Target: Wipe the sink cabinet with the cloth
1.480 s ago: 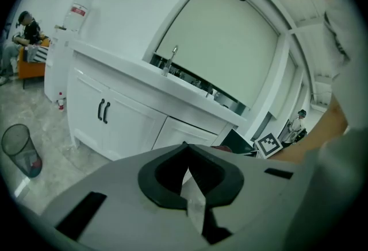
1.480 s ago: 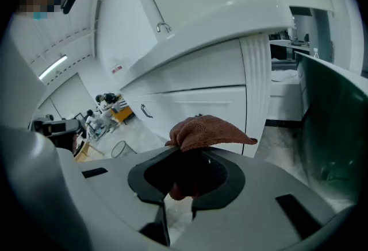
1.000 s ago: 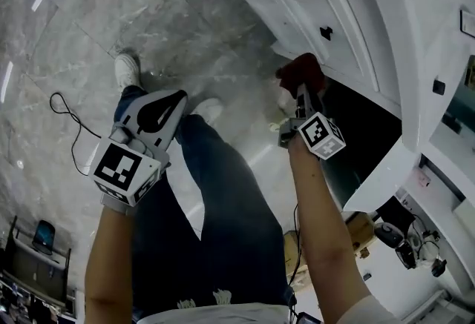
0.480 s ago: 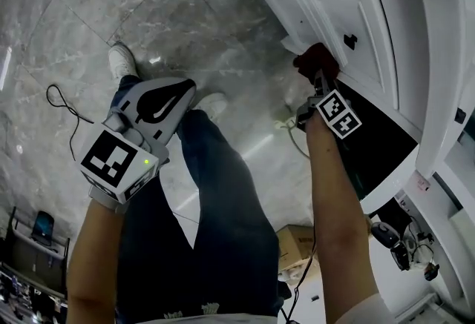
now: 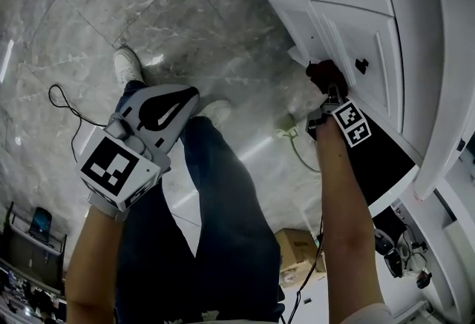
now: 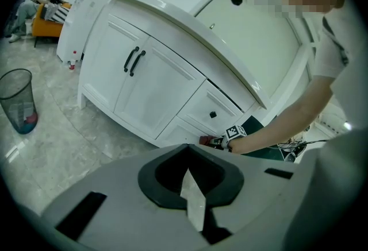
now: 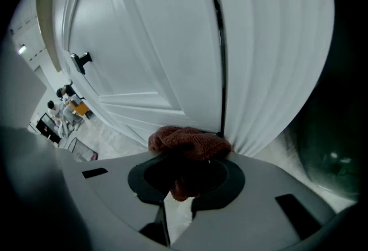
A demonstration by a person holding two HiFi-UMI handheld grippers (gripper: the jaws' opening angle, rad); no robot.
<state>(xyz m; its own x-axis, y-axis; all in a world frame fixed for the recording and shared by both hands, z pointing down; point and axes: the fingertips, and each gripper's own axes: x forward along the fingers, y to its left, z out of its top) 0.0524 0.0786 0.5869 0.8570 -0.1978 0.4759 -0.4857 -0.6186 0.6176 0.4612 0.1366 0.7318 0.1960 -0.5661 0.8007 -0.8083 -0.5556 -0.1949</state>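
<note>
**A:** Where is the cloth?

**B:** The dark red cloth (image 7: 190, 142) is pinched in the jaws of the right gripper (image 7: 185, 181). It bunches out ahead of them and presses on the white sink cabinet (image 7: 155, 43), low on a panel beside a dark seam.

**A:** And the other one?

**B:** The left gripper (image 6: 192, 201) has its jaws pressed together on nothing. It hangs over the person's leg (image 5: 223, 204), well apart from the cabinet.

**A:** How far along is the wiping?

**B:** I'd judge it under way but far from finished. The cloth sits at one low corner, below the drawer knob (image 5: 361, 65). No surface shows streaks or damp, so I cannot tell which parts are already done. The two doors (image 6: 144, 92) and the top look like they remain.

**A:** Counts?

**B:** There is one cloth and there are two grippers. The left gripper view shows two doors with two bar handles (image 6: 133, 61) and one drawer knob. One mesh wastebasket (image 6: 18, 100) stands on the floor.
</note>
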